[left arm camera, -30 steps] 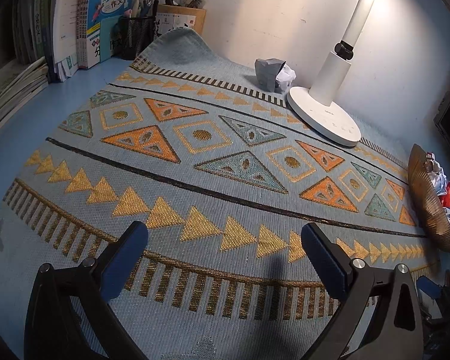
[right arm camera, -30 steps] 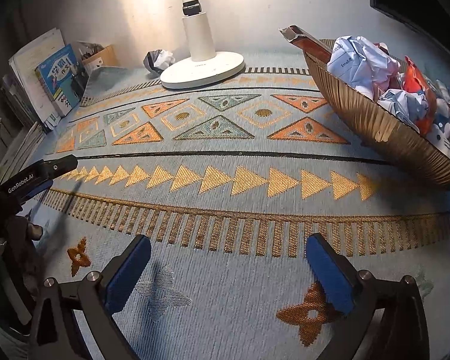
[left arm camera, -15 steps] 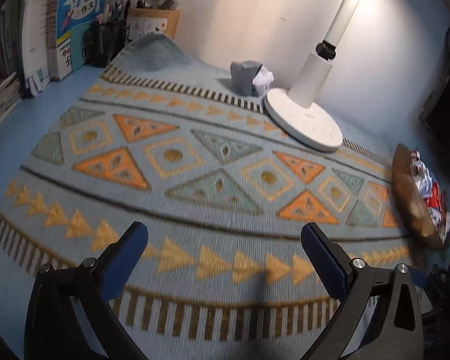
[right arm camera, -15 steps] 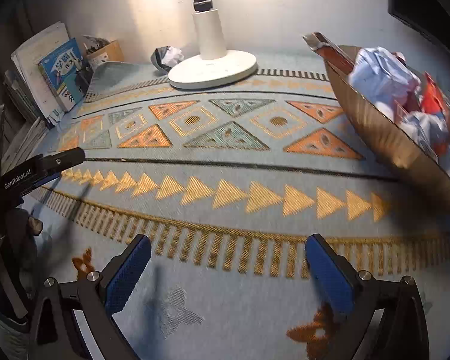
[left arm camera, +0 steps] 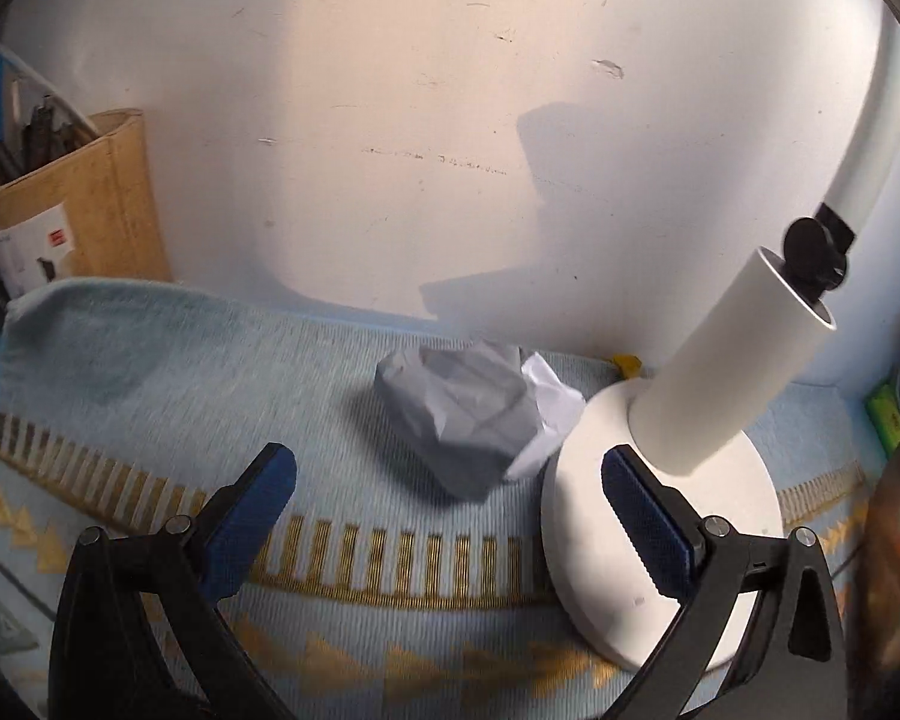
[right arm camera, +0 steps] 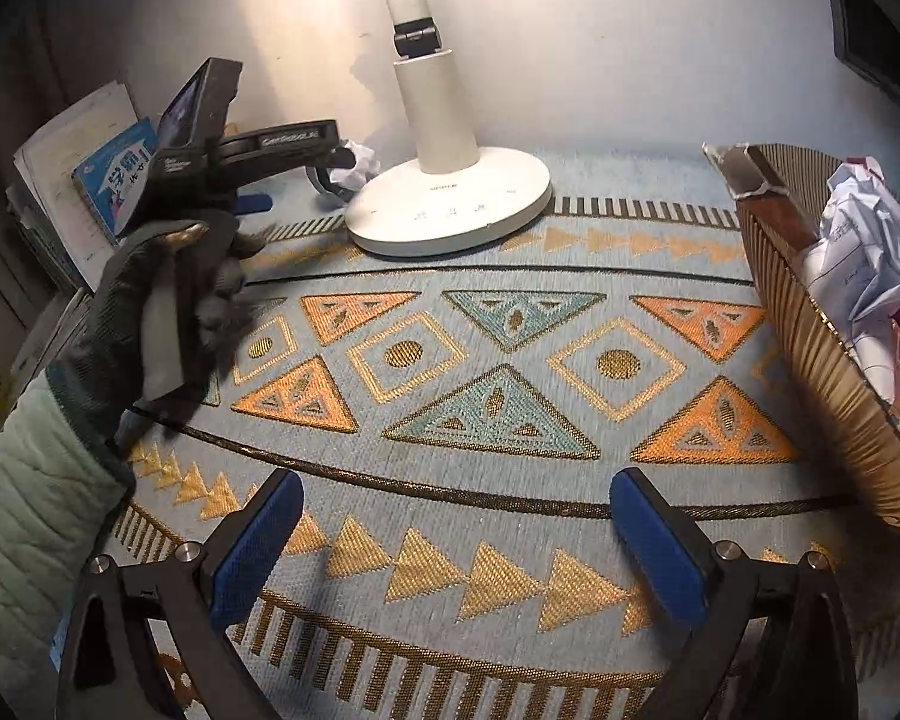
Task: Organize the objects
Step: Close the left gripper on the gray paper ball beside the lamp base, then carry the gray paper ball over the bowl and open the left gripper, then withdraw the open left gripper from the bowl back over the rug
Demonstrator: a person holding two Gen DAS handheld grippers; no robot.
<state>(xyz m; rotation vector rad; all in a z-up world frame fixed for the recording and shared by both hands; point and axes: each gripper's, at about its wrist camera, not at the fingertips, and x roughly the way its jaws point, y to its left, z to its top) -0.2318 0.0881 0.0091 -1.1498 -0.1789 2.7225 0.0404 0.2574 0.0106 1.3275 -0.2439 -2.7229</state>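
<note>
A patterned mat covers the counter below a scuffed white wall; the left tool, released, has advanced to the crumpled paper beside the lamp base; the right tool gapes empty, the basket at right.

crumpled paper lies on the mat, just left of the lamp base.
</note>
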